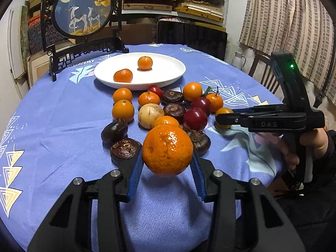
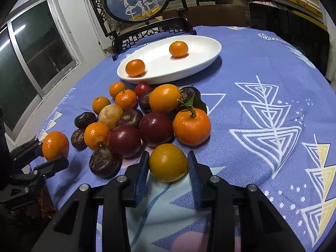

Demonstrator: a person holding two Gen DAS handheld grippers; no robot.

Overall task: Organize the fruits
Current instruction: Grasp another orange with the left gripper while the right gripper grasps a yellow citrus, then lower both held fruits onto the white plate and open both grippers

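Observation:
My left gripper (image 1: 167,160) is shut on a glossy mandarin (image 1: 167,150), held just above the blue tablecloth (image 1: 63,115). My right gripper (image 2: 168,168) is shut on a yellow-orange round fruit (image 2: 168,162) that rests on the cloth at the near edge of the pile. The pile (image 2: 126,121) mixes mandarins, dark red plums (image 2: 156,129), brown water chestnuts (image 2: 104,161) and a pale round fruit (image 2: 110,115). Behind it, a white oval plate (image 1: 168,77) holds two mandarins (image 1: 123,75) (image 1: 145,63). In the left wrist view the right gripper (image 1: 222,118) comes in from the right.
A round deer picture on a black stand (image 1: 84,12) sits behind the plate. A dark chair back (image 1: 191,35) is at the far table edge. A person's hand (image 1: 310,140) grips the right handle. A window (image 2: 31,63) is on the left, a white flask (image 1: 239,59) on the right.

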